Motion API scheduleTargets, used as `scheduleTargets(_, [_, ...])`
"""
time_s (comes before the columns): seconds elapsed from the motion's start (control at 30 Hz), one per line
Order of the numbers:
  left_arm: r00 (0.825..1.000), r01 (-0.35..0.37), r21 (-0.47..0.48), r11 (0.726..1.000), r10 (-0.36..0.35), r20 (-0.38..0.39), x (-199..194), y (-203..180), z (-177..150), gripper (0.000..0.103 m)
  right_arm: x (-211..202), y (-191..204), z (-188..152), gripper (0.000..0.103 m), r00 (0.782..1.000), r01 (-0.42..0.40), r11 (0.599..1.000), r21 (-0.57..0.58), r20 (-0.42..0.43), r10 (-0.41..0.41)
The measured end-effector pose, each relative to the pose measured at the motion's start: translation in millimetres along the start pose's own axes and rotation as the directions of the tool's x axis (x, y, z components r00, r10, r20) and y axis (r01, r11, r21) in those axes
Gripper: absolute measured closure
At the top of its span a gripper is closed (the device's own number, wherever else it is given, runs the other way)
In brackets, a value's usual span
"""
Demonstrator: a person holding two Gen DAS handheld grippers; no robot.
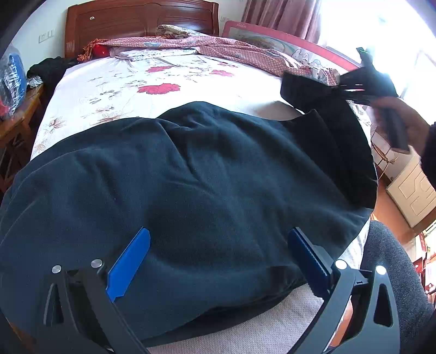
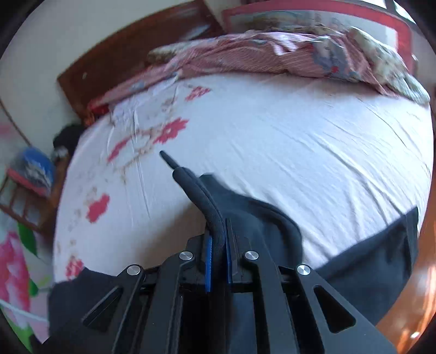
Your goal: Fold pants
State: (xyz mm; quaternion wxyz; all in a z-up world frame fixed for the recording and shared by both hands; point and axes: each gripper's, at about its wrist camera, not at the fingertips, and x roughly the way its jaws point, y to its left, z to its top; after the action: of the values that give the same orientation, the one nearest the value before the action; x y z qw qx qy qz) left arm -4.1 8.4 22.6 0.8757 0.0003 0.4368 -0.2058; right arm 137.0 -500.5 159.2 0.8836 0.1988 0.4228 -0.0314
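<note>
Dark pants (image 1: 190, 177) are lying spread across the near half of the bed (image 1: 169, 79), covering the flowered white sheet (image 2: 299, 136), near edge reaching the foot of the mattress. Left claw (image 1: 218, 261) is hovering low over the pants, blue fingers (image 1: 130, 261) spread wide apart, released, nothing gripped; cloth is lying under and between them, but the pads aren't pressing on it. Right claw (image 2: 218, 258) is clenched on a rolled edge of the pants: right wrist view is showing a thick dark hem squeezed between the two blue pads (image 2: 208, 261), with a thin dark cord end (image 2: 167, 159) sticking out past the tips. In the left wrist view, the right claw (image 1: 351, 87) is sitting at the far right, lifting that corner of fabric off the bed so the cloth is hanging in a raised fold; a hand (image 1: 403, 119) is gripping its handle. A red patterned quilt (image 1: 231, 46) is bunched along the far side by the wooden headboard (image 1: 136, 21). Right wrist view is motion-blurred.
</note>
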Motion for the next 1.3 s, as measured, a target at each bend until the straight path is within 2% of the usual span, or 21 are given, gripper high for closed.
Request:
scheduleTargets(0.03, [1.000,-0.004,0.005,1.000,0.004,-0.001,0,-1,0,0.002,-23,-25,-6,0.097,0.998,-0.049,0.996,0.079,0.048,0.045])
scheduleTargets(0.1, [1.000,-0.017,0.026,1.000,0.018,-0.010,4,-3,0,0.002,-56,-79,-25,0.097,0.990,-0.100,0.969,0.227,0.121,0.074])
scheduleTargets(0.13, [1.000,-0.025,0.040,0.999,0.025,-0.015,4,-5,0,0.002,-65,-105,-38,0.097,0.984,-0.142,0.947,0.287,0.148,0.103])
scheduleTargets(0.17, [0.999,-0.030,0.053,0.998,0.032,-0.019,5,-6,0,0.002,-71,-132,-54,0.097,0.980,-0.154,0.922,0.356,0.171,0.097])
scheduleTargets(0.23, [0.999,-0.039,0.079,0.996,0.042,-0.030,6,-7,0,0.002,-69,-183,-90,0.097,0.980,-0.169,0.853,0.494,0.178,0.091])
scheduleTargets(0.3, [0.998,-0.044,0.102,0.994,0.048,-0.038,6,-10,-1,0.002,-56,-228,-131,0.097,0.978,-0.192,0.756,0.626,0.188,0.092])
scheduleTargets(0.37, [0.997,-0.052,0.126,0.991,0.059,-0.046,6,-12,-2,0.002,-38,-251,-167,0.097,0.980,-0.189,0.678,0.711,0.175,0.090])
scheduleTargets(0.43, [0.995,-0.069,0.153,0.986,0.079,-0.057,8,-15,-2,0.002,-26,-259,-190,0.097,0.983,-0.178,0.641,0.746,0.164,0.081])
scheduleTargets(0.5, [0.993,-0.086,0.171,0.981,0.098,-0.063,10,-17,-3,0.002,-22,-263,-201,0.097,0.971,-0.236,0.596,0.768,0.217,0.104])
scheduleTargets(0.6, [0.991,-0.103,0.187,0.977,0.116,-0.063,12,-20,-4,0.002,-22,-260,-197,0.096,0.963,-0.266,0.616,0.742,0.240,0.127])
scheduleTargets(0.7, [0.990,-0.116,0.197,0.974,0.130,-0.059,13,-21,-4,0.002,-19,-266,-188,0.095,0.971,-0.236,0.619,0.749,0.208,0.119])
scheduleTargets(0.73, [0.989,-0.120,0.198,0.973,0.134,-0.057,13,-21,-5,0.002,-20,-269,-189,0.088,0.972,-0.232,0.615,0.754,0.206,0.114])
scheduleTargets(0.77, [0.989,-0.123,0.197,0.973,0.137,-0.056,13,-22,-4,0.002,-21,-275,-193,0.069,0.964,-0.264,0.580,0.770,0.234,0.129])
scheduleTargets(0.83, [0.989,-0.127,0.198,0.972,0.140,-0.053,12,-22,-5,0.002,-26,-287,-206,0.041,0.954,-0.296,0.501,0.814,0.283,0.102])
scheduleTargets(0.93, [0.988,-0.135,0.190,0.973,0.147,-0.053,9,-22,-4,0.002,-25,-301,-209,0.041,0.949,-0.303,0.494,0.815,0.306,0.078])
scheduleTargets(1.0, [0.987,-0.139,0.169,0.976,0.150,-0.054,5,-21,-2,0.002,-15,-306,-206,0.041,0.936,-0.350,0.468,0.812,0.329,0.130])
scheduleTargets(1.07, [0.986,-0.142,0.144,0.979,0.153,-0.068,2,-19,0,0.002,-6,-305,-200,0.041,0.932,-0.361,0.469,0.806,0.325,0.159])
scheduleTargets(1.1, [0.985,-0.144,0.131,0.981,0.155,-0.076,0,-18,0,0.002,-2,-302,-197,0.041,0.924,-0.382,0.471,0.795,0.337,0.180])
scheduleTargets(1.13, [0.983,-0.151,0.122,0.981,0.162,-0.085,-2,-17,0,0.002,-1,-299,-193,0.041,0.918,-0.395,0.484,0.781,0.346,0.192])
scheduleTargets(1.23, [0.981,-0.162,0.158,0.974,0.176,-0.078,-9,-21,2,0.002,-4,-286,-181,0.041,0.930,-0.363,0.562,0.743,0.322,0.176])
scheduleTargets(1.3, [0.985,-0.151,0.139,0.979,0.161,-0.060,-14,-13,14,0.002,-5,-284,-177,0.041,0.936,-0.348,0.575,0.741,0.305,0.174])
